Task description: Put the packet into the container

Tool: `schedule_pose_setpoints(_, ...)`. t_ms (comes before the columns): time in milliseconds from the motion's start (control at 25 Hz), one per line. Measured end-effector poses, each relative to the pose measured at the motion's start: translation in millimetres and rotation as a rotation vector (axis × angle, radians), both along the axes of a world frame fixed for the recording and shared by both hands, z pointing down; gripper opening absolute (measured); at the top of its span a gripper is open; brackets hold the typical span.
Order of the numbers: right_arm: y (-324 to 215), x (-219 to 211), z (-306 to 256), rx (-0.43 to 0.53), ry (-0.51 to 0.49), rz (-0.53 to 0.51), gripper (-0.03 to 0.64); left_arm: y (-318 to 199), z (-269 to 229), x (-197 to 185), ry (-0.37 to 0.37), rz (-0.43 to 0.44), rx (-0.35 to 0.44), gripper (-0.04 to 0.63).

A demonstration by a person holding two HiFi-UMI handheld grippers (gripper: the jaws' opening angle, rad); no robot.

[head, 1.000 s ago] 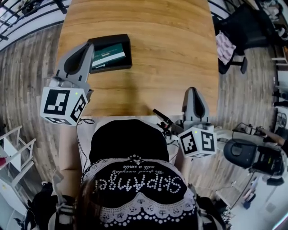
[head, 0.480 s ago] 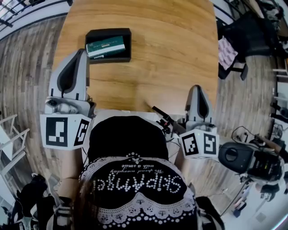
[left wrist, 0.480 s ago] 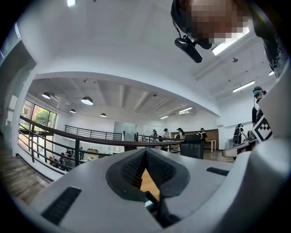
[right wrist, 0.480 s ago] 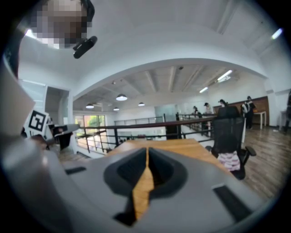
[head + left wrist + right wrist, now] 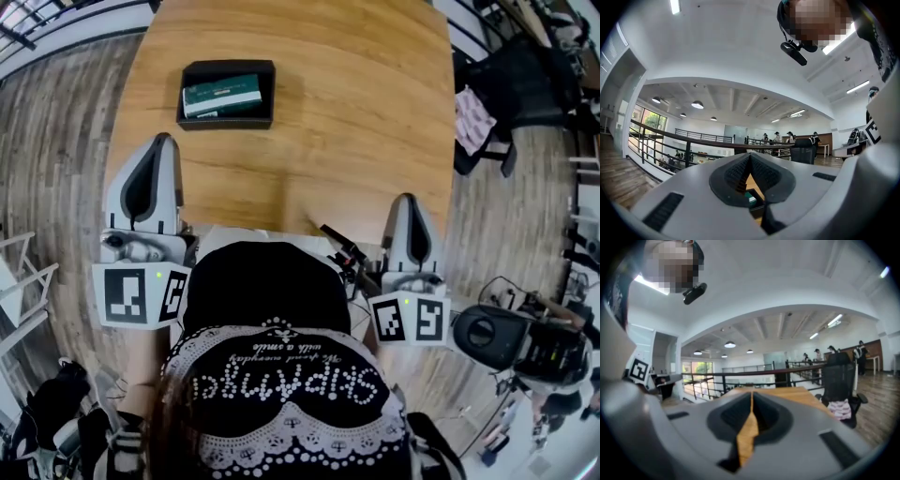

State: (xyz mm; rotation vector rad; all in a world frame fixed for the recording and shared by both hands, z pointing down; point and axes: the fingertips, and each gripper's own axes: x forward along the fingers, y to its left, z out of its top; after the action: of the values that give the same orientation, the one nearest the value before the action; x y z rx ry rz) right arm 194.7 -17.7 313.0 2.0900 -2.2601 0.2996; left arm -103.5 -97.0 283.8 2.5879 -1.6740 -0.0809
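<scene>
The desk (image 5: pixel 356 112) is light wood with a fine straight grain and a smooth, softly sheened finish, while the floor (image 5: pixel 56 141) is duller grey-brown wood planking. The container (image 5: pixel 225 122) looks like matt black plastic, and the green packet (image 5: pixel 222 95) has a smooth, slightly glossy wrapper. The left gripper (image 5: pixel 161 139) and right gripper (image 5: pixel 405 199) have smooth matt grey plastic shells, their jaws lined with dark ribbed pads (image 5: pixel 736 173) that look rubbery, and the person's top (image 5: pixel 281 384) is black cloth trimmed with white lace.
</scene>
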Motion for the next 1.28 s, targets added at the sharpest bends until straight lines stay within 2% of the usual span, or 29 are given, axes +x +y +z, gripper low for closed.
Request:
schedule_pose_setpoints(600,16,0,16,-0.063,-0.001,0.004,0.037,21,51,2,0.017,0.017,-0.116,0.031)
schedule_pose_setpoints(1280,11,4,26,-0.091,0.009,0.007,0.037,18,49,0,0.003,0.017,-0.115,0.031)
